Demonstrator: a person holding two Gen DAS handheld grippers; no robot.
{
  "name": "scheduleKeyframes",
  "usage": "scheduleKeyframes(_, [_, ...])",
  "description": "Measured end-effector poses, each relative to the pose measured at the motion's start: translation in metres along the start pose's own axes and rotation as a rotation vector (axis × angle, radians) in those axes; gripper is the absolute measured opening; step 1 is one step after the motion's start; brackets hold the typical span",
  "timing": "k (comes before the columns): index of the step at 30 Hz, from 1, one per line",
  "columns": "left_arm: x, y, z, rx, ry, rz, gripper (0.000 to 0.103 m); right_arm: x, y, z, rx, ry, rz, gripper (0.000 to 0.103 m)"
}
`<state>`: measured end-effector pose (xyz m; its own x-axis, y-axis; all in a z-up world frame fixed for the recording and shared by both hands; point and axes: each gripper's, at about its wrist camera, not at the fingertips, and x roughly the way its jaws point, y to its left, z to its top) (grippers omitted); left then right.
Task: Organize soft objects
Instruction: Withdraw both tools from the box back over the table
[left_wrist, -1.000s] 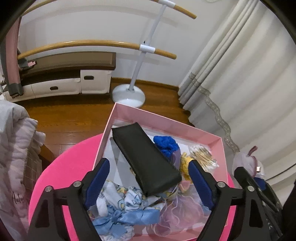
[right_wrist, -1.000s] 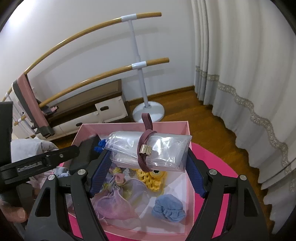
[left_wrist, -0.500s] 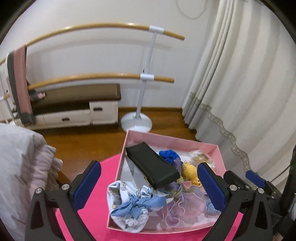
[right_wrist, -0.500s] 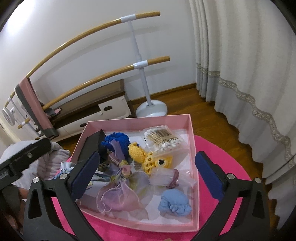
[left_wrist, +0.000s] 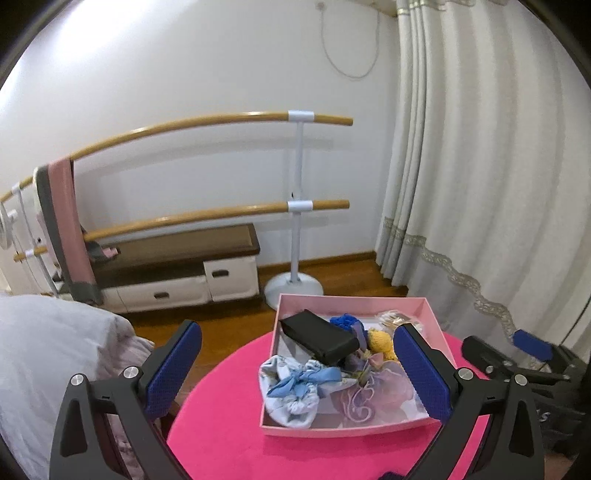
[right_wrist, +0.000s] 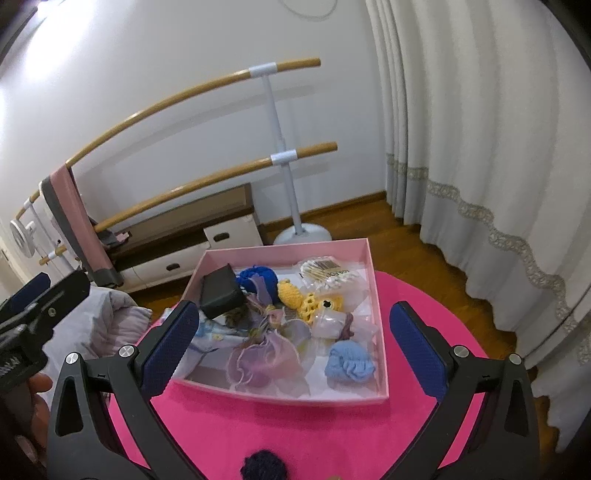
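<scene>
Curtain (right_wrist: 480, 147): pale, pleated, lace band low down.
Bar stand (left_wrist: 297, 206): two wooden rails, white post, round base on wood floor.
Counter (right_wrist: 295, 424): round, bright pink, fuzzy.
Box (right_wrist: 376, 306): square pink card, on counter, holding soft items.
Black pouch (left_wrist: 319, 338): smooth, oblong, leaning at box back-left.
Sheer bag (right_wrist: 266, 360): lilac, gathered.
Blue scrunchie (right_wrist: 349, 360): ruffled, box front-right.
Left gripper (left_wrist: 299, 369): fingers wide apart, empty.
Right gripper (right_wrist: 295, 345): fingers wide apart, empty.

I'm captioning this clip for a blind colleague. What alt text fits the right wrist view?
An open right tool, holding nothing, hovers above a pink box on a round pink table. The box holds a black pouch, yarn pieces, a lilac organza bag and cotton swabs.
</scene>
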<state>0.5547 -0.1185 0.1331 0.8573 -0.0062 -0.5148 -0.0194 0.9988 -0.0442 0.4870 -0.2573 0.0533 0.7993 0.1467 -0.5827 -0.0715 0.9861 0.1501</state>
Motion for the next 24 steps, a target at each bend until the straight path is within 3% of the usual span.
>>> scheduleKeyframes(11, [-0.070,0.001,-0.062,0.040,-0.082,0.037,0.103,-0.086,0.016,-0.030,-0.009,-0.122,-0.005,0.103])
scheduleKeyframes(24, [-0.145,0.012,-0.133,0.054,-0.107,0.022,0.103,-0.139,0.029,-0.069,-0.013,-0.180,0.005,0.103])
